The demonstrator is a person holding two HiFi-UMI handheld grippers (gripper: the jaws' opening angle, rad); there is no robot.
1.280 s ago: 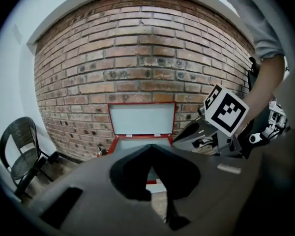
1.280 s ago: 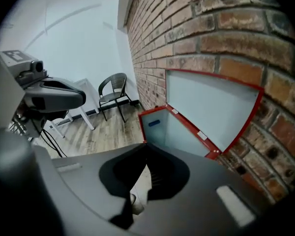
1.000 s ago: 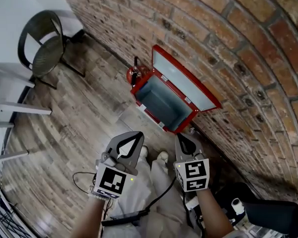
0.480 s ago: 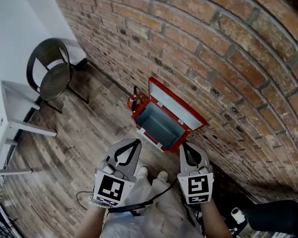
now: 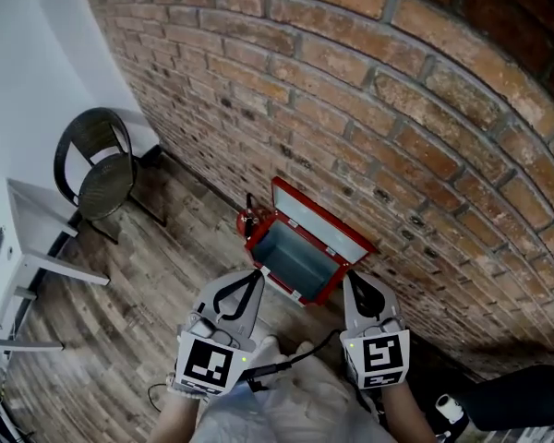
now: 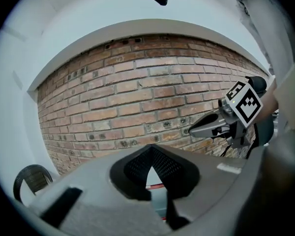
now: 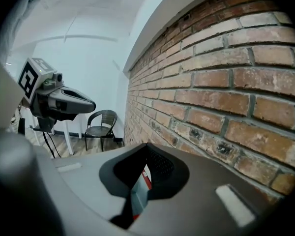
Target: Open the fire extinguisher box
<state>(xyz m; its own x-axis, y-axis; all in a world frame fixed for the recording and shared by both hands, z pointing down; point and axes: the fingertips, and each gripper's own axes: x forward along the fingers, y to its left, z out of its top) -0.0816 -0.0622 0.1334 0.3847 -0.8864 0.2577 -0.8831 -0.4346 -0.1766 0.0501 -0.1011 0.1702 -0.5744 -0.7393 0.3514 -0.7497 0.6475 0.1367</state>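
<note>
The red fire extinguisher box (image 5: 302,253) stands on the wood floor against the brick wall, its lid (image 5: 321,225) raised and leaning back on the bricks, its grey inside showing. A red extinguisher (image 5: 247,221) stands at its left end. My left gripper (image 5: 257,272) and right gripper (image 5: 349,278) hover side by side short of the box, both shut and holding nothing. In the left gripper view the shut left gripper (image 6: 151,149) points at the wall, with the right gripper (image 6: 191,131) beside it. Behind the shut right gripper (image 7: 146,146) a sliver of the box (image 7: 139,191) shows.
A dark round-backed chair (image 5: 98,175) stands by the wall at left, next to a white table frame (image 5: 33,266). A black object (image 5: 526,402) lies at the lower right. A black cable (image 5: 295,363) runs between the grippers. The brick wall (image 5: 425,127) curves across the back.
The view has risen and drawn back, so the box looks smaller and farther off. Both grippers have sunk lower in the head view, still shut. The lid stays up.
</note>
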